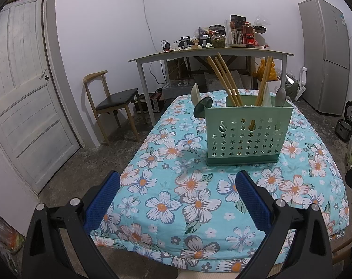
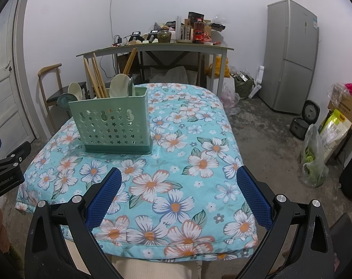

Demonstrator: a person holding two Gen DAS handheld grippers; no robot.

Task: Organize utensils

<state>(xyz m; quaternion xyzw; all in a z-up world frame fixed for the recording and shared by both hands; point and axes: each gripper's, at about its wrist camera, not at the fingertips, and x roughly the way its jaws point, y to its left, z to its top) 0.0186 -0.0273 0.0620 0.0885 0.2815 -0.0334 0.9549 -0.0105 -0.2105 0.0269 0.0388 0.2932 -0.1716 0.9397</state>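
Note:
A green utensil holder [image 1: 245, 134] with star holes stands on the floral-covered table [image 1: 176, 197]; it also shows in the right wrist view [image 2: 115, 125]. It holds wooden chopsticks [image 1: 224, 81] [image 2: 95, 79] and pale spoons [image 1: 280, 96] [image 2: 120, 86]. A dark green spoon [image 1: 202, 109] [image 2: 65, 101] and a pale spoon [image 1: 195, 94] [image 2: 74, 90] rise at its left side. My left gripper [image 1: 178, 181] is open and empty, near the table's front edge, short of the holder. My right gripper [image 2: 179, 179] is open and empty, to the right of the holder.
A wooden chair [image 1: 113, 102] stands left of the table by a white door [image 1: 20, 88]. A cluttered grey desk [image 1: 210, 53] stands behind. A fridge [image 2: 292, 55], a rice cooker [image 2: 303, 121] and bags [image 2: 315, 160] are on the right.

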